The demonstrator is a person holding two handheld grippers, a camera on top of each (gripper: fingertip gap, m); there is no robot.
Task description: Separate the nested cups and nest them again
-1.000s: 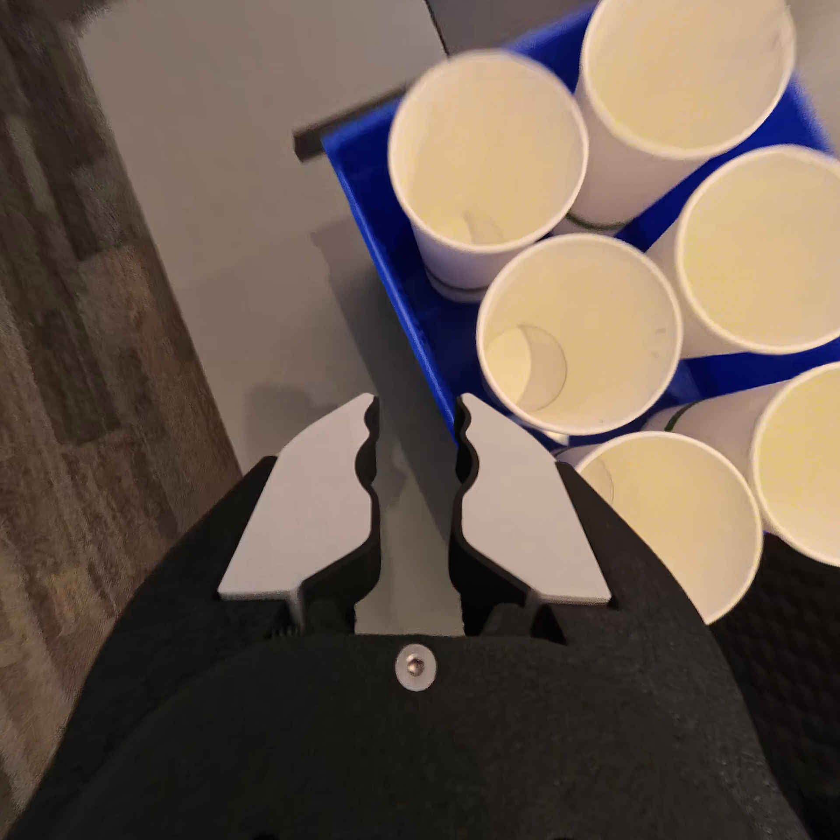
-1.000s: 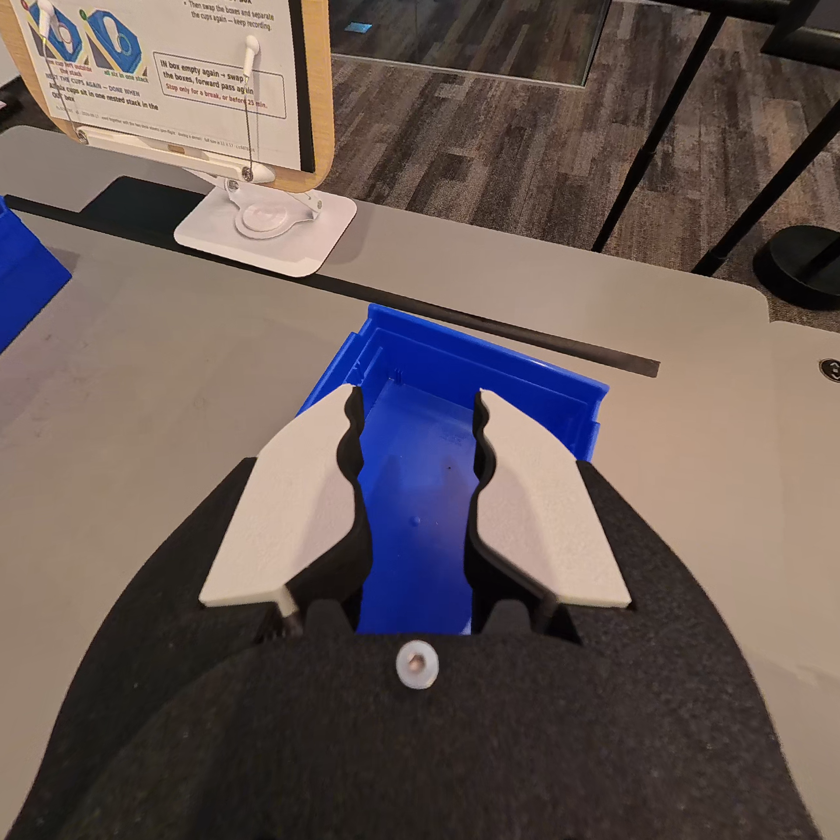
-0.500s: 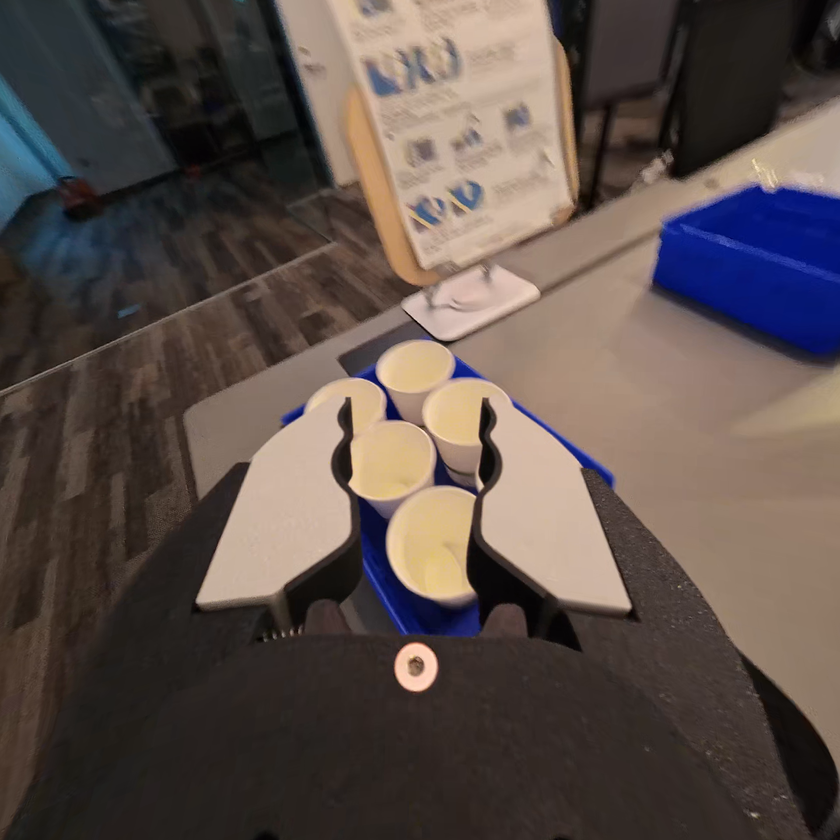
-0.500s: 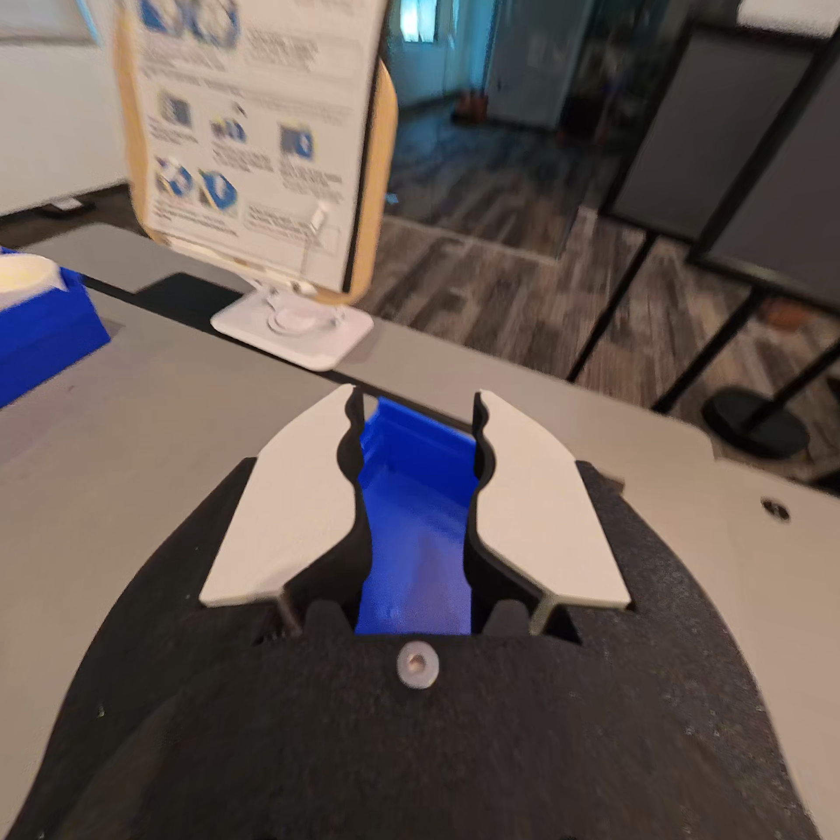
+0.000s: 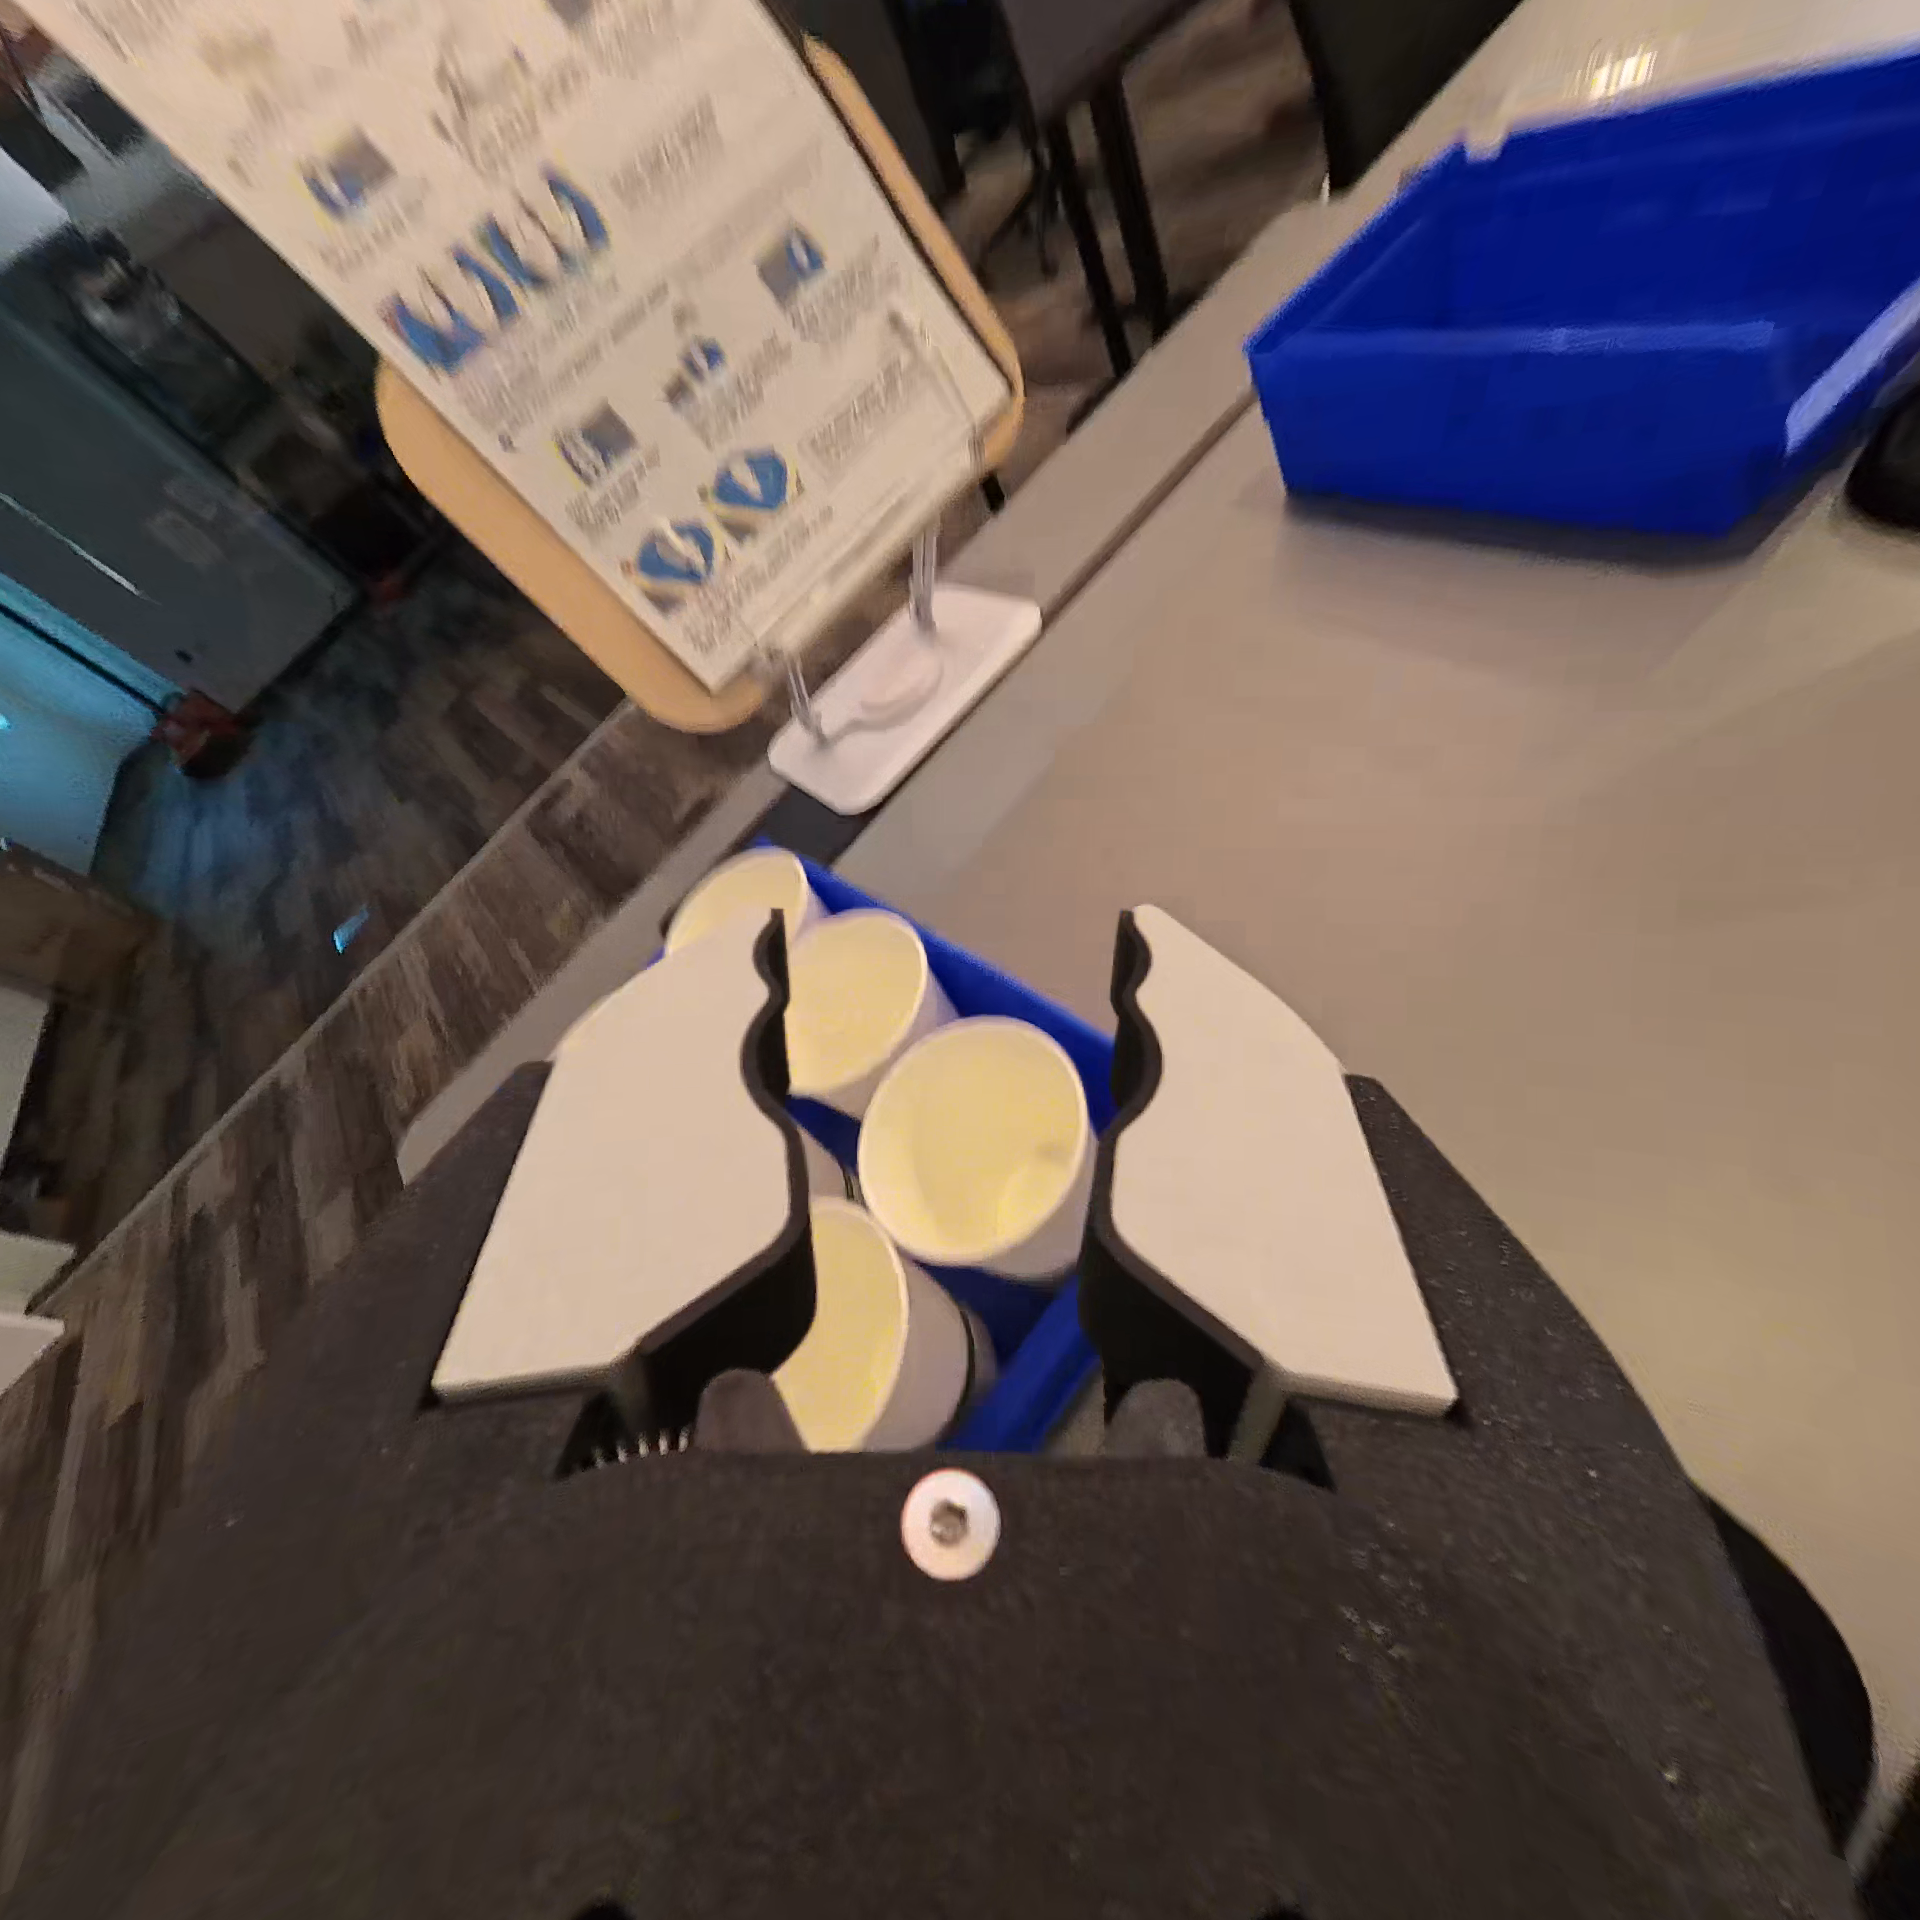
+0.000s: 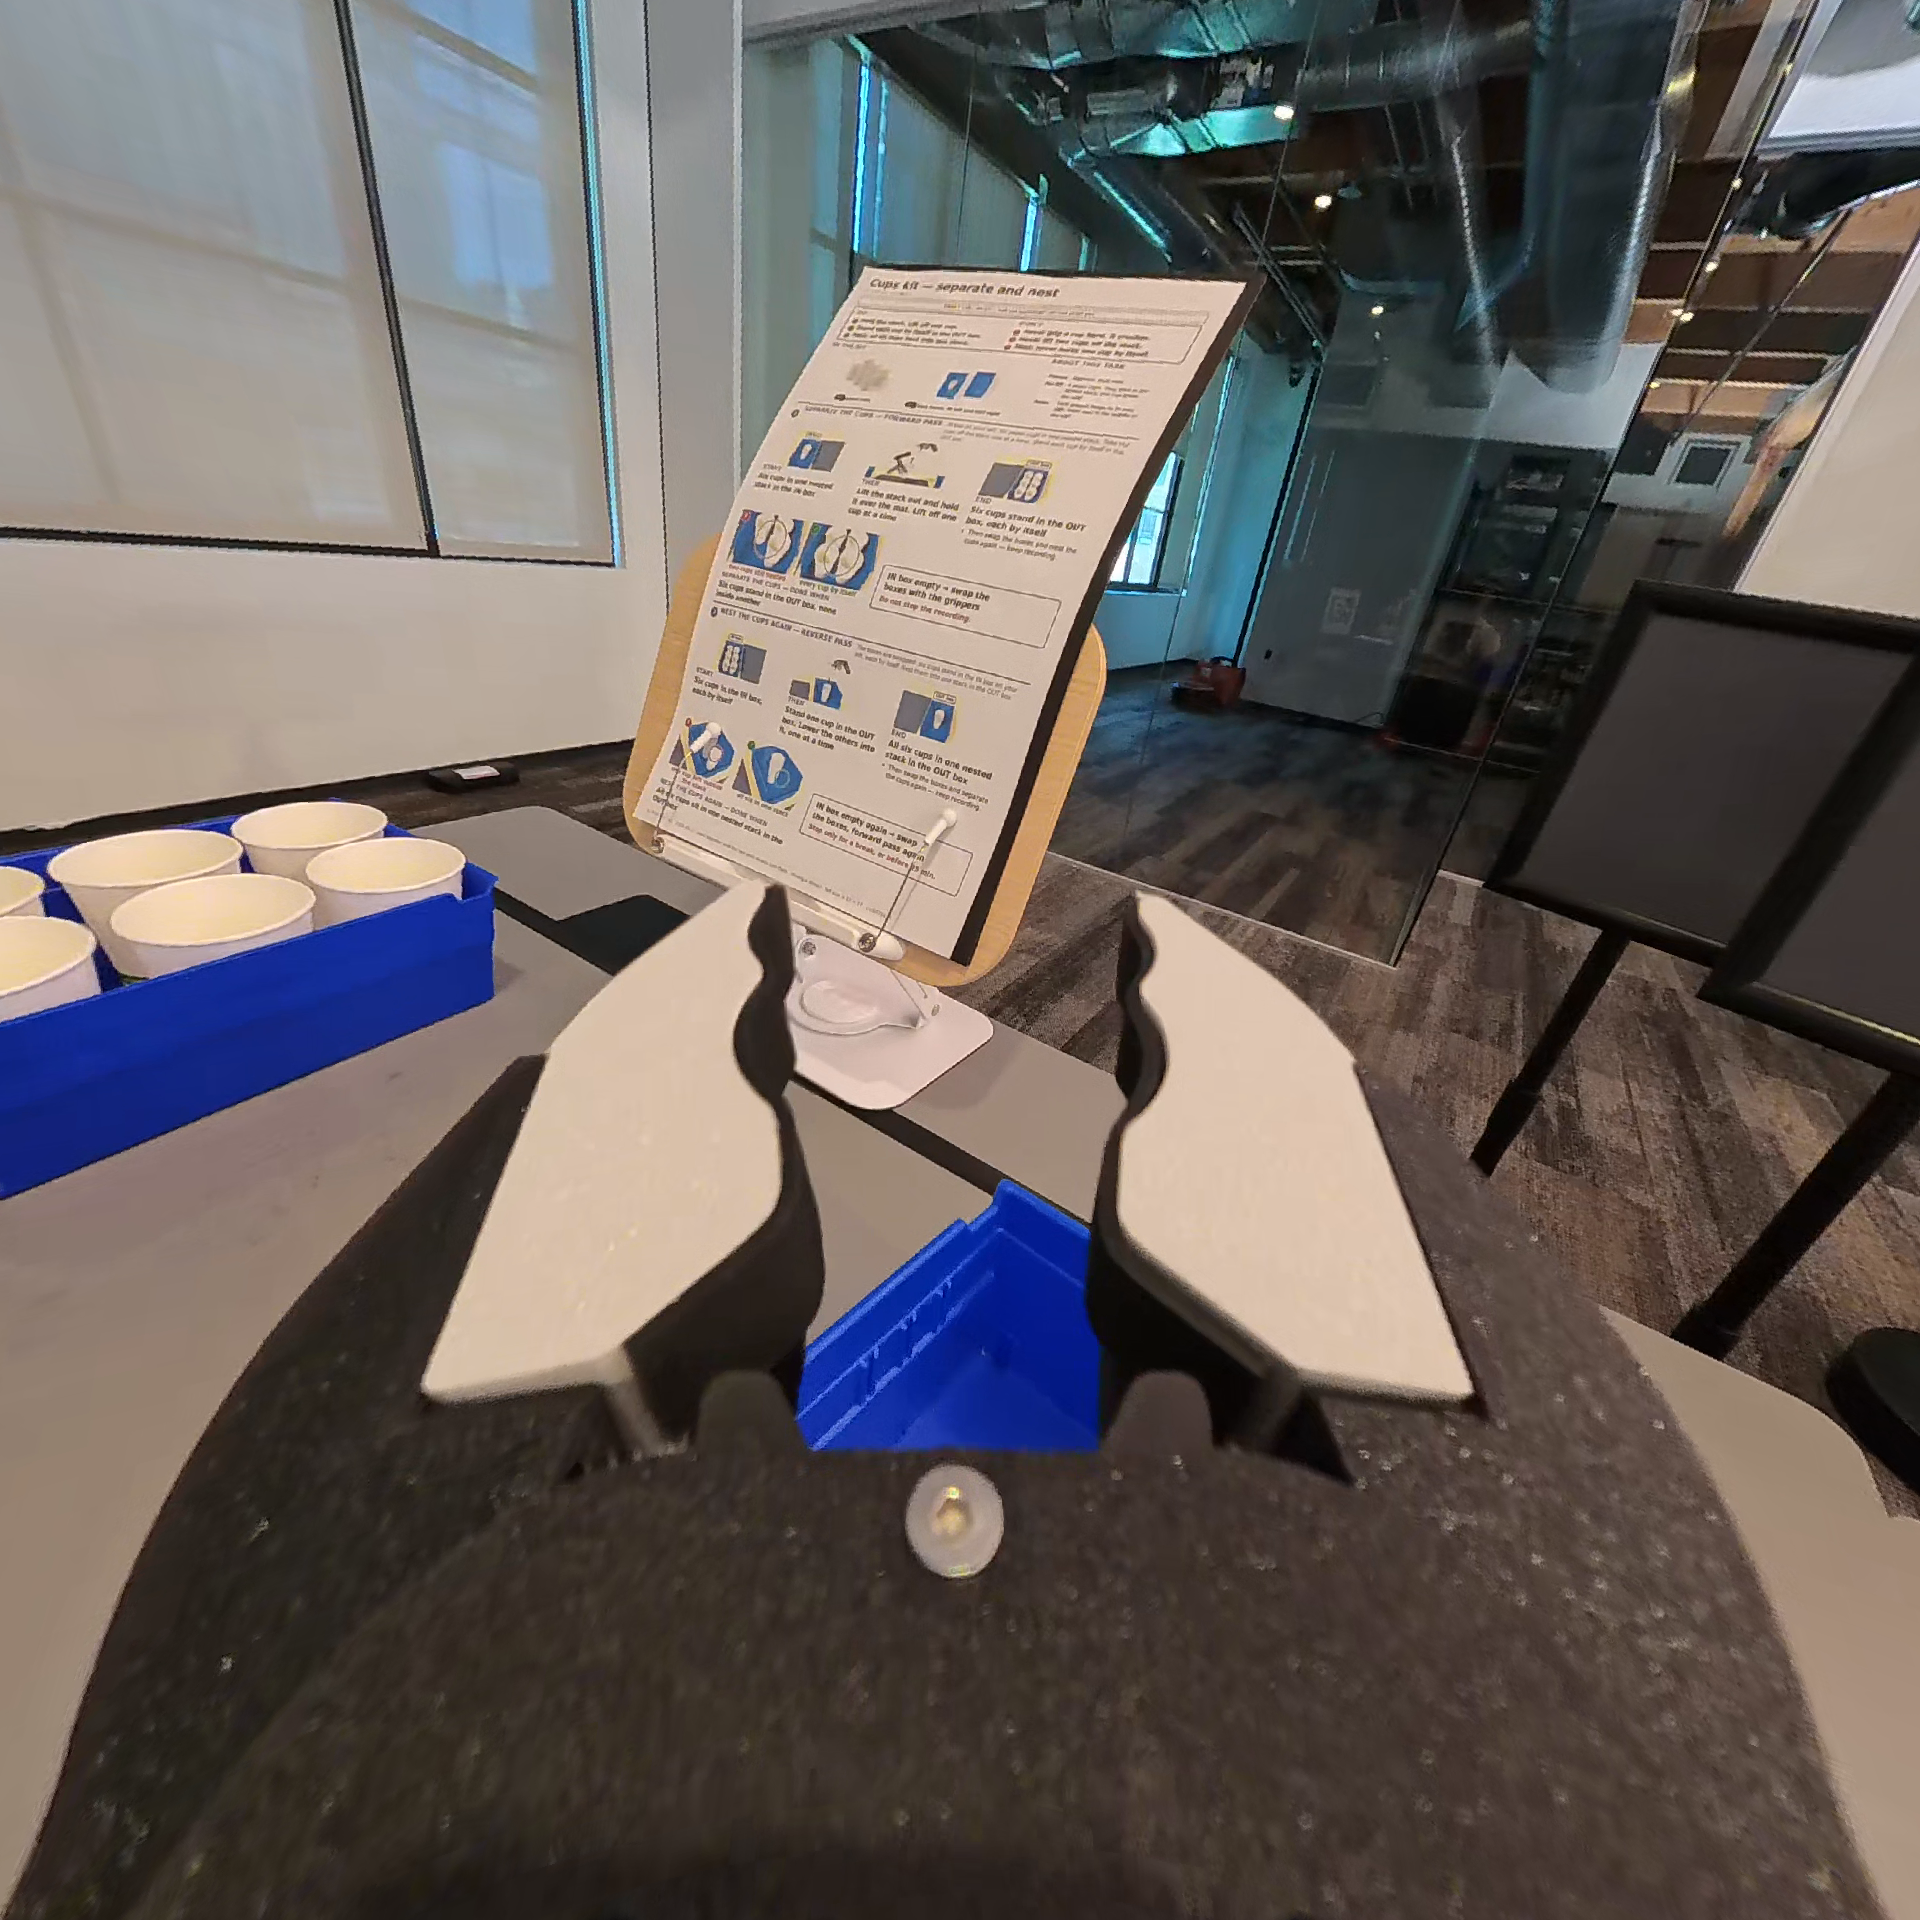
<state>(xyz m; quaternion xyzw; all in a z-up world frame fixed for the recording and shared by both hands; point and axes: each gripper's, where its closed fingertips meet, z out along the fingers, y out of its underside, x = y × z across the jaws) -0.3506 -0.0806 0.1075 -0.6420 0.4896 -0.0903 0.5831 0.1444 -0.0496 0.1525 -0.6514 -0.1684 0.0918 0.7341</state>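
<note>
We see the left gripper point(image 5: 945, 935) spread wide and holding nothing, raised above a blue bin point(image 5: 1023, 1340) that sits at the near left edge of the grey desk point(image 5: 1455, 831). White paper cups stand separately in this bin: one cup point(image 5: 971, 1143) shows whole between the fingers, a second cup point(image 5: 852, 1003) lies beyond it, a third point(image 5: 842, 1340) close under the gripper body, and a fourth point(image 5: 732, 899) at the far end, partly behind the left finger point(image 5: 644, 1174). The left wrist view is tilted and motion-blurred, so we cannot count the cups there.

From the right wrist view the same bin point(image 6: 239, 1023) appears at far left, with the cups point(image 6: 213, 920) upright, side by side, none nested. The right gripper point(image 6: 945, 914) is likewise released and empty, its fingers apart. Below it, seen between the fingers, is a corner of a second blue bin point(image 6: 951, 1340); the part we see holds no cup. In the left view this bin point(image 5: 1558, 343) stands well apart from the cup bin, across the desk.

At the back edge of the desk, between the two bins, an instruction sheet point(image 6: 935, 582) leans on a wooden-backed stand with a white base point(image 6: 883, 1039).
</note>
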